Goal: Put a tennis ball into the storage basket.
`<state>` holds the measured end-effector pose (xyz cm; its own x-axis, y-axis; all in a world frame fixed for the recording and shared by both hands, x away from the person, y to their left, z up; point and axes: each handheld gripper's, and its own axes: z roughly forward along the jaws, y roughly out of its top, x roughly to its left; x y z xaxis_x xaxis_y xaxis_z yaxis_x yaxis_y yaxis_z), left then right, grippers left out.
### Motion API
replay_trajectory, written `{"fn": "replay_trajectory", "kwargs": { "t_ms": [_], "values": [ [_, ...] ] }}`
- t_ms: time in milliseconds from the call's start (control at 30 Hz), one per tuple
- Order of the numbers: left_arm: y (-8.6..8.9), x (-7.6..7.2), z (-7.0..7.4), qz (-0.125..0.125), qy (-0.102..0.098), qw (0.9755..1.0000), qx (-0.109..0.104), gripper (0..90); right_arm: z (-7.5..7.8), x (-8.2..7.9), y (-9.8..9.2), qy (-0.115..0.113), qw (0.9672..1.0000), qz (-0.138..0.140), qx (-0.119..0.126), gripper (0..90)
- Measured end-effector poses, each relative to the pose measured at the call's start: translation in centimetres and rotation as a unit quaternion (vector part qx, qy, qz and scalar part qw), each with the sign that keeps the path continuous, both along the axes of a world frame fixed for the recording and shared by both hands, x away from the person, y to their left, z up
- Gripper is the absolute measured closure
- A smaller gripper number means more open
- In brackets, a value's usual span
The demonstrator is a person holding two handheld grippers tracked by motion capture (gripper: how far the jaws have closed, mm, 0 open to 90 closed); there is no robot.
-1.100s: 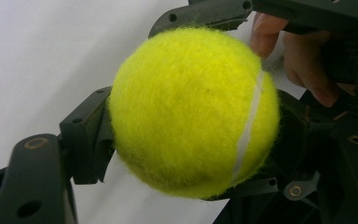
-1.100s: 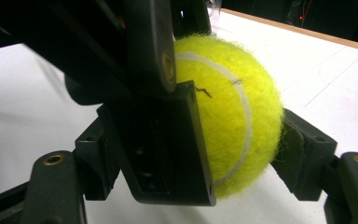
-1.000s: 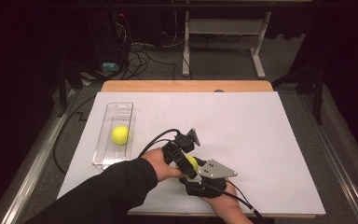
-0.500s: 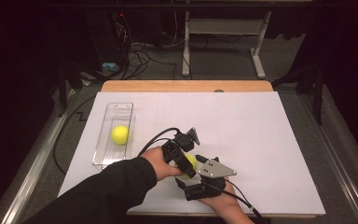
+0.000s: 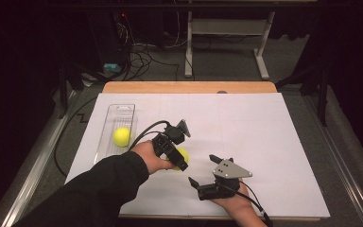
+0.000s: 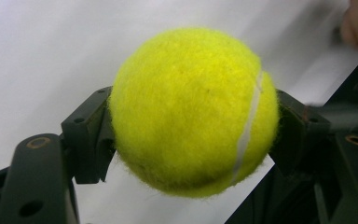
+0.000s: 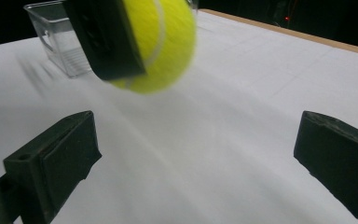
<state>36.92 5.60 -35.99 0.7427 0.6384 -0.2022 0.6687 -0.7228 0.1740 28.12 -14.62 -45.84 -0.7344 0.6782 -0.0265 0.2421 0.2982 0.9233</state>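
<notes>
- Your left gripper (image 5: 178,160) is clamped on the tennis ball (image 6: 193,112), held just above the tabletop (image 5: 274,127), front-centre.
- Your right gripper (image 5: 207,171) is wide apart, nothing in it, w/ jaws beside the ball.
- 2nd ball (image 5: 121,136) sits in the clear tray (image 5: 123,109).

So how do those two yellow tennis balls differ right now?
The held tennis ball is clamped between the jaws of the left gripper, off the white table; the other tennis ball lies loose in the clear plastic tray. The held ball is nearer the open right gripper; the tray ball sits farther left. Both look the same fuzzy yellow and similar in size.
</notes>
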Motion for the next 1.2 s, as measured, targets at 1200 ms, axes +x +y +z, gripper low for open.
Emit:
{"fn": "replay_trajectory", "kwargs": {
  "t_ms": [1200],
  "values": [
    [17.2, 2.2, -0.1, 0.157, -0.002, 0.9858, 0.058, 26.8, 0.0, 0.0, -12.3, 0.011, 0.9909, -0.134, -0.009, 0.0]
  ]
}}
